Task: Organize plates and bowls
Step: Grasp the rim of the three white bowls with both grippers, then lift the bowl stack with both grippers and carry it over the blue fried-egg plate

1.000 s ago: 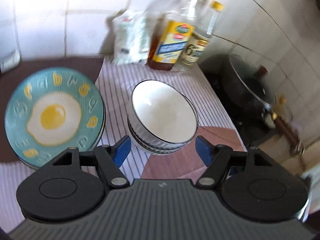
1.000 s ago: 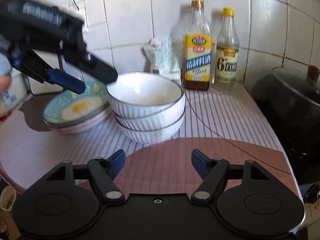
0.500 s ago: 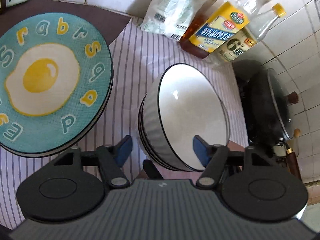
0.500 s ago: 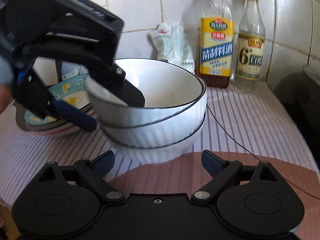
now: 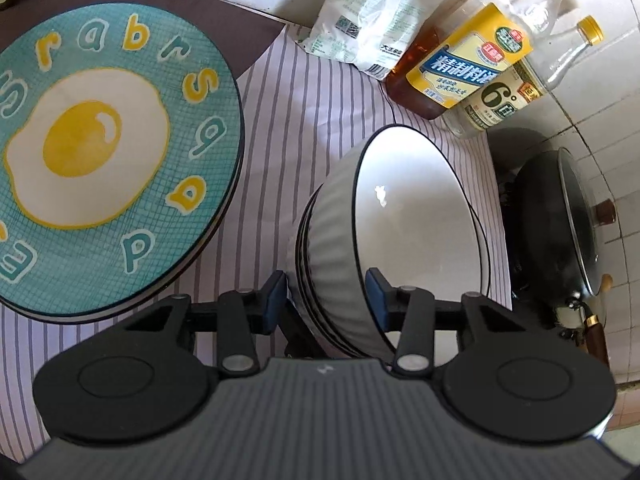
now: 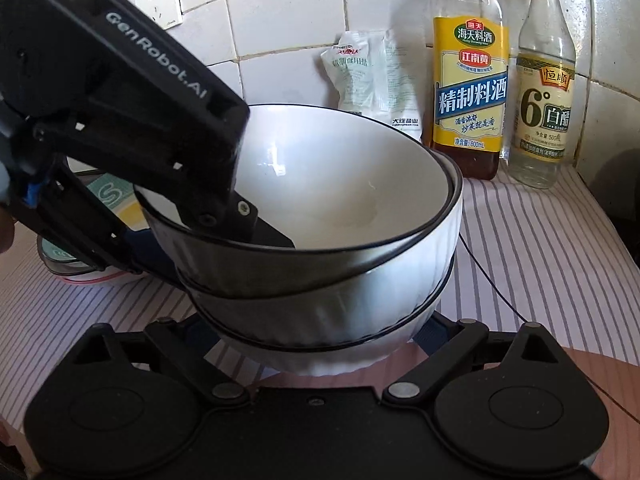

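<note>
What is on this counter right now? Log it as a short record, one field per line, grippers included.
surface: striped cloth on a counter by a tiled wall
bowls: stack of white bowls, top bowl tilted
plates: stack topped by the egg plate, beside the bowls
left gripper: fingers straddle the top bowl's rim, one inside, one outside; full closure unclear
right gripper: open, fingers either side of the bowl stack's base
background: cooking wine bottle, vinegar bottle, white packet, dark lidded pan

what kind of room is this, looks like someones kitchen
Most likely a home kitchen counter: tiled wall, bottles of cooking wine and vinegar, a lidded black pan on a stove, and stacked bowls.
</note>
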{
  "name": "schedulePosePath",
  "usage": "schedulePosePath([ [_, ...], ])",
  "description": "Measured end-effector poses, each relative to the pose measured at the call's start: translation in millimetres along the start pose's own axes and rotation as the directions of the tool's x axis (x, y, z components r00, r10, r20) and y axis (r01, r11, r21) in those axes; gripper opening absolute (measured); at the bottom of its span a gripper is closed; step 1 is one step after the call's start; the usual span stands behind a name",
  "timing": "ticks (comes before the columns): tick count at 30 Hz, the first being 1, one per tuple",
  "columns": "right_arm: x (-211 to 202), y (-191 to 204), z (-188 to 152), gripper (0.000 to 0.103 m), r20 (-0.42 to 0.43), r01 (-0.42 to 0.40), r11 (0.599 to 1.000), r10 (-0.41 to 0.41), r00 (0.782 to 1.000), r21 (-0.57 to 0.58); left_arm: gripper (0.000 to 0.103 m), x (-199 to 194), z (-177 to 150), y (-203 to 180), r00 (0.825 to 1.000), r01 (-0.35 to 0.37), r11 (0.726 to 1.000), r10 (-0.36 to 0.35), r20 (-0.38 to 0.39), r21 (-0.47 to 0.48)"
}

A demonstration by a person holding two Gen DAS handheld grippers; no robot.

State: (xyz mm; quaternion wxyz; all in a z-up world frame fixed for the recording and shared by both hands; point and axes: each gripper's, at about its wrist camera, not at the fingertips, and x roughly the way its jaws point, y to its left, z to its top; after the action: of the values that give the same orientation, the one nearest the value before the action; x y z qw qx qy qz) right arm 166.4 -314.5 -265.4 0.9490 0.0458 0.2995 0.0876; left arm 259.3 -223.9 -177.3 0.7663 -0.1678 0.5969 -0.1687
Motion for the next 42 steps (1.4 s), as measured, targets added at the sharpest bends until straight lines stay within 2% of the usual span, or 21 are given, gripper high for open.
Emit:
schedulePosePath([
  [4,0.0,-0.2,3.8,0.098,-0.021,-0.004,1.0,0.005,1.0,0.013,0.042,-0.2,-0.7,-6.9,1.0,-0.021,0.998,0.021,0.006,0.054],
  [13,2.4,-1.7,5.0,0.098,-0.013,0.007,0.999,-0.006,1.0,0.046,0.042,-0.4,-1.9,-14.6,0.999,-0.04,0.99,0.039,0.008,0.135],
  [26,-6.0,2.6,5.1,0.098,0.03,0.005,0.999,-0.007,1.0,0.044,0.042,-16.8,-4.9,-18.6,0.999,-0.029,0.974,0.021,0.036,0.223],
  [35,-29.7,23.7,25.8,0.098,0.087,0.018,1.0,-0.019,0.996,0.022,0.042,-66.4,-2.8,-12.3,0.997,0.004,0.963,-0.023,0.068,0.271],
  [42,-41.5,62.9,53.4,0.098,0.135,-0.032,0.999,0.034,0.99,-0.015,0.042,-121.9,5.0,11.9,0.99,-0.039,0.959,-0.001,0.14,0.28],
])
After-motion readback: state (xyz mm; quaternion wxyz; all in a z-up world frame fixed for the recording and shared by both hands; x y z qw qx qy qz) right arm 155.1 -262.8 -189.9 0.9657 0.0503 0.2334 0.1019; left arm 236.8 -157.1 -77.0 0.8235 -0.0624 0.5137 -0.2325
